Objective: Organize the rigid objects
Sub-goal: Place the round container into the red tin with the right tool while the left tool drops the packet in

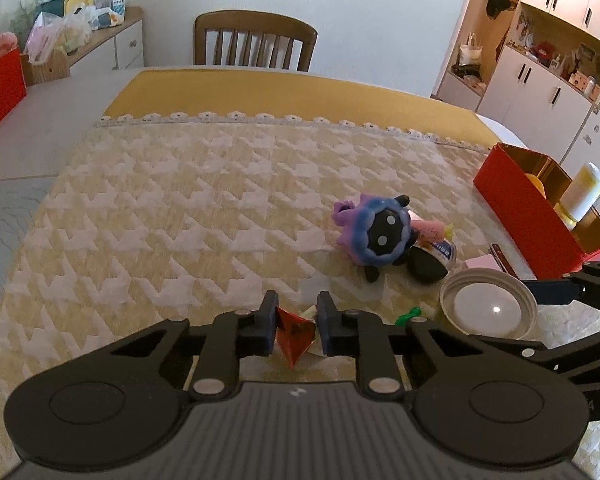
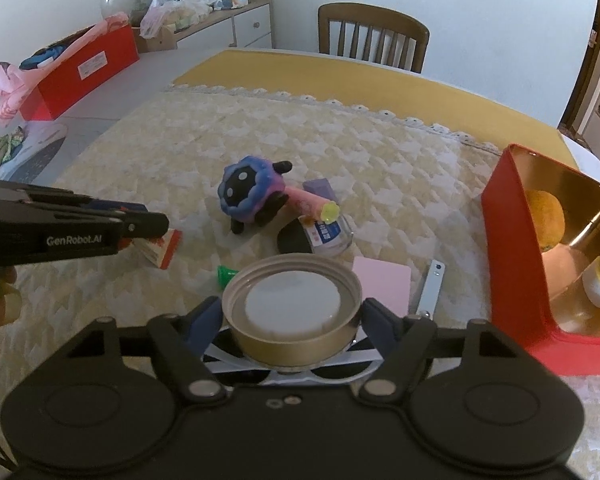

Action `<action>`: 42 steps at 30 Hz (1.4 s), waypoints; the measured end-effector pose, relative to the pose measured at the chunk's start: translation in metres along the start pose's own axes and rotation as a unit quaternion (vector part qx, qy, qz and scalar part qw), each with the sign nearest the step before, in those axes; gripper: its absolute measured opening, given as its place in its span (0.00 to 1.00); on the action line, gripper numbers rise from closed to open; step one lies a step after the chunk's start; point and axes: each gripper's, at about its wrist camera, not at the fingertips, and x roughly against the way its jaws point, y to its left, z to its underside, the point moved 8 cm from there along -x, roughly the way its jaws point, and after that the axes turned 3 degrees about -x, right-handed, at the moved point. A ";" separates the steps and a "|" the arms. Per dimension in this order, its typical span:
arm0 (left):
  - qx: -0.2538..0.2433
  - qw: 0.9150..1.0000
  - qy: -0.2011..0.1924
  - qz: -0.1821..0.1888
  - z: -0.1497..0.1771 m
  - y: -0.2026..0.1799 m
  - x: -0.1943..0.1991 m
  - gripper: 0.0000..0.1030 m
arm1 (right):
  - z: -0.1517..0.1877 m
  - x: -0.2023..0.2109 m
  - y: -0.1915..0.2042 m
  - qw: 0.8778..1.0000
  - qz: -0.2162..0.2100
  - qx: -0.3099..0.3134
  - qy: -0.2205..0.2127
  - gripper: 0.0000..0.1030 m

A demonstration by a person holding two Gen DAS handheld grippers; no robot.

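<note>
Nearest of all, the left claw (image 1: 298, 320) is clamped on a small red-and-white folded carton (image 1: 294, 332), its pads pressed against both sides just above the yellow-and-white houndstooth cloth covering the table (image 1: 160, 208). Beside it, the right claw (image 2: 290, 312) stands wide around a round gold metal lid (image 2: 292, 312) lying rim-up; whether the pads actually press on it, I cannot tell. Just beyond the lid lie a small green piece (image 2: 225, 273), a pink flat card (image 2: 382, 280) and a clear glass jar (image 2: 330, 236) on its side, with a blue-and-purple plush toy (image 2: 246, 192) behind. Right of the lid stands an open red tin box (image 2: 516, 248) with a gold lining.
</note>
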 end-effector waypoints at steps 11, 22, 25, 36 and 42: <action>-0.009 0.999 -0.029 0.010 -0.012 -0.020 0.021 0.16 | -0.002 0.035 -0.012 0.999 -0.026 -0.029 -0.037 0.73; -0.016 0.997 -0.056 0.054 -0.045 -0.079 0.055 0.16 | -0.010 0.090 -0.055 0.995 -0.033 -0.050 -0.078 0.73; -0.026 0.995 -0.067 0.073 -0.058 -0.106 0.062 0.16 | -0.011 0.099 -0.073 0.995 -0.029 -0.053 -0.084 0.73; -0.072 0.986 -0.072 0.130 -0.087 -0.207 0.042 0.16 | 0.000 0.120 -0.153 0.993 0.010 -0.071 -0.096 0.73; -0.089 0.985 -0.055 0.140 -0.092 -0.251 0.015 0.16 | 0.009 0.115 -0.201 0.991 0.037 -0.090 -0.089 0.73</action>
